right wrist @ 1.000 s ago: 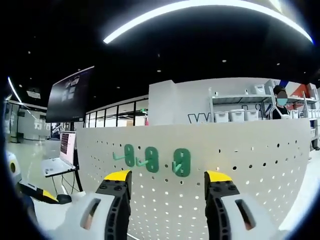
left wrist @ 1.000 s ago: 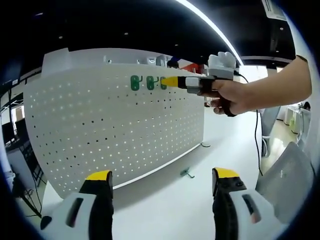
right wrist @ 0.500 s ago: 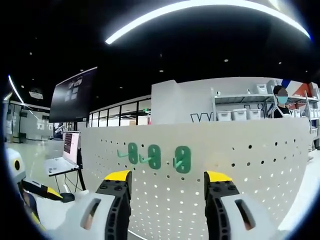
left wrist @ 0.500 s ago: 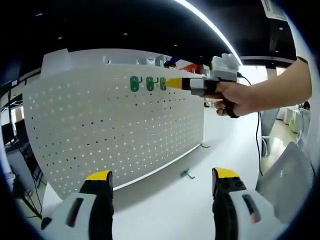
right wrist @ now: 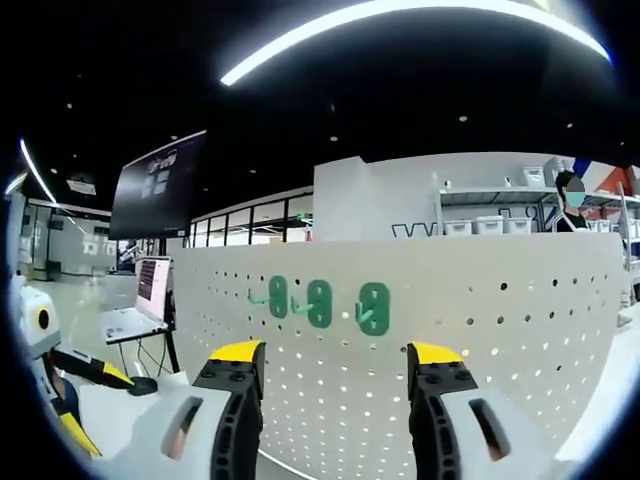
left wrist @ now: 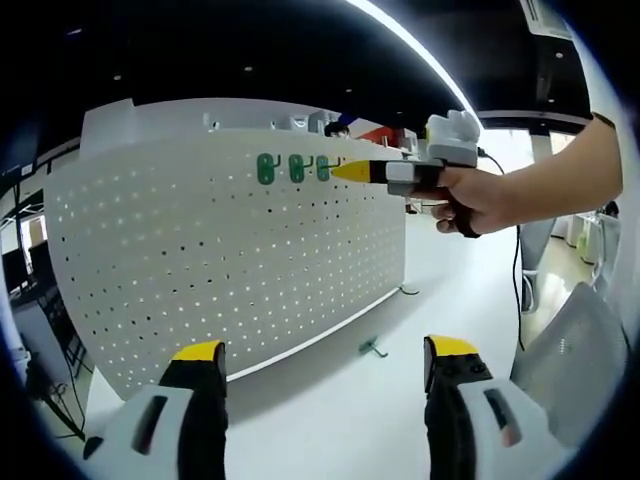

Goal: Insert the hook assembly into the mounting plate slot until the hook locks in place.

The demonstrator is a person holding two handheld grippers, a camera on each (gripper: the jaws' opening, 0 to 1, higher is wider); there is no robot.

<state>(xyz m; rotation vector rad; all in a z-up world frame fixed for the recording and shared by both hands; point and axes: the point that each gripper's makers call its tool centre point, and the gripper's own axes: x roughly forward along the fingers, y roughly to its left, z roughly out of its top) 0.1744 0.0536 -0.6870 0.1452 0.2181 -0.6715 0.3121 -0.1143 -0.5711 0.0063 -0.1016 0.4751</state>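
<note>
Dark ceiling, light strip; laptop; possibly shelving behind.

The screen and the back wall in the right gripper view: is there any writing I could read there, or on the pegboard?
Screen: white marks, too blurred to read.
Back wall: dark letters near its foot, half hidden and unreadable.
Pegboard: no text, three green hooks.

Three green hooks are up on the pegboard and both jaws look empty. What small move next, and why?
Probably lower the left hand-held gripper toward the loose green hook lying on the white table at the pegboard's foot: its jaws stand open, holding nothing.
</note>
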